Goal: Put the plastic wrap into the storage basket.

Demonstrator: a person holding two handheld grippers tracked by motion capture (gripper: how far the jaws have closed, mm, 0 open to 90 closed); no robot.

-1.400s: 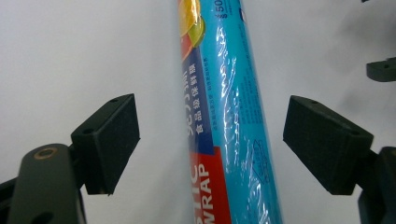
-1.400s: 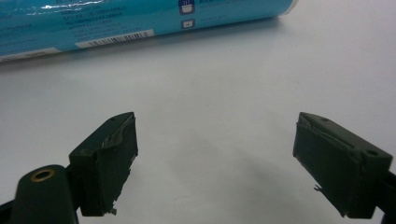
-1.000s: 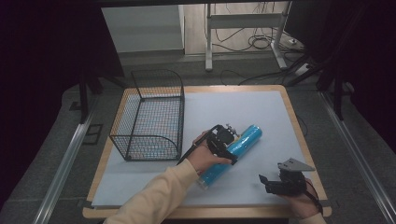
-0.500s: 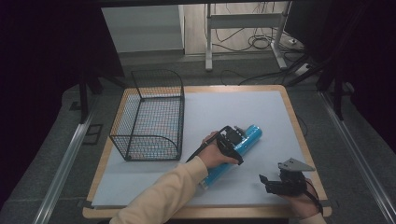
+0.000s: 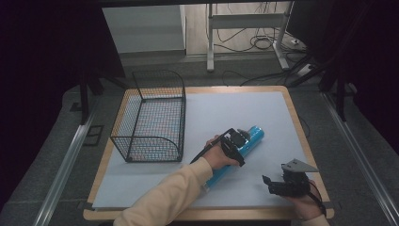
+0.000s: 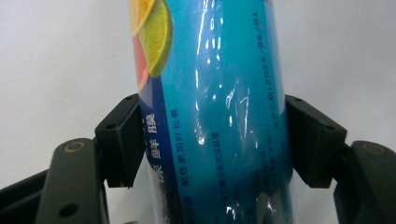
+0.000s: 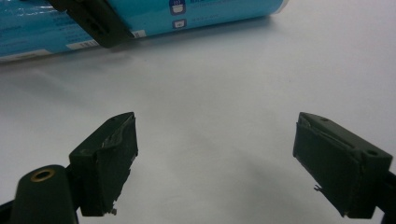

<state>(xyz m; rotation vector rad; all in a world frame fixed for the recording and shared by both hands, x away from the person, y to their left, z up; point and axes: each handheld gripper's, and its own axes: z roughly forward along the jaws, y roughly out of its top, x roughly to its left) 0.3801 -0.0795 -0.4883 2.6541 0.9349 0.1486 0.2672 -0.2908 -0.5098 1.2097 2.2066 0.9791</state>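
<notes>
One blue roll [image 5: 237,153] lies toward the tabletop's [image 5: 263,108] near right corner. The left gripper [image 6: 212,140] has just closed its jaws onto it. The right gripper [image 7: 215,163] hovers open near the right edge. One wire basket [image 5: 150,117] stands at the left edge.

Blue plastic-wrapped roll [image 5: 234,155], lying diagonally on table, lime print
</notes>
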